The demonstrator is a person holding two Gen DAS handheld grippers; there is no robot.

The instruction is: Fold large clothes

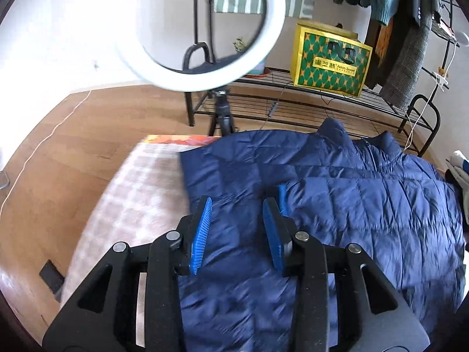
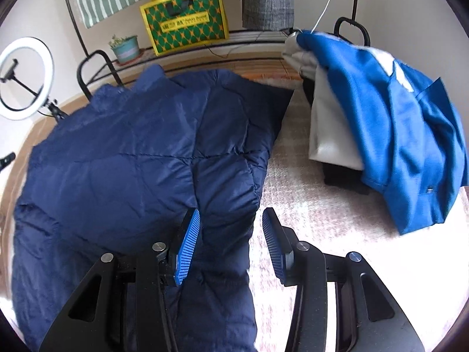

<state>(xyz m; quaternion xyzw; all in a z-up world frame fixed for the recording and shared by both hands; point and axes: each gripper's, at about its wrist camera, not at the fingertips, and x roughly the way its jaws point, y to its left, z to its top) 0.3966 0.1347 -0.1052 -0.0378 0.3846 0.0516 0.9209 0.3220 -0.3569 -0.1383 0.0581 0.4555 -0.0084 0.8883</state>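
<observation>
A navy quilted down jacket (image 1: 337,193) lies flat on a pale checked mat (image 1: 137,193), collar toward the far rack. A sleeve is folded across its front. My left gripper (image 1: 241,205) is open and empty, hovering over the jacket's left part near its edge. In the right wrist view the same jacket (image 2: 132,158) fills the left half. My right gripper (image 2: 231,220) is open and empty, straddling the jacket's right edge above the mat (image 2: 307,223).
A bright blue garment over white fabric (image 2: 395,135) is piled on the mat's right side. A ring light on a tripod (image 1: 202,29) stands beyond the mat. A black wire rack (image 1: 293,99) holds a green-yellow bag (image 1: 328,58); coats hang above.
</observation>
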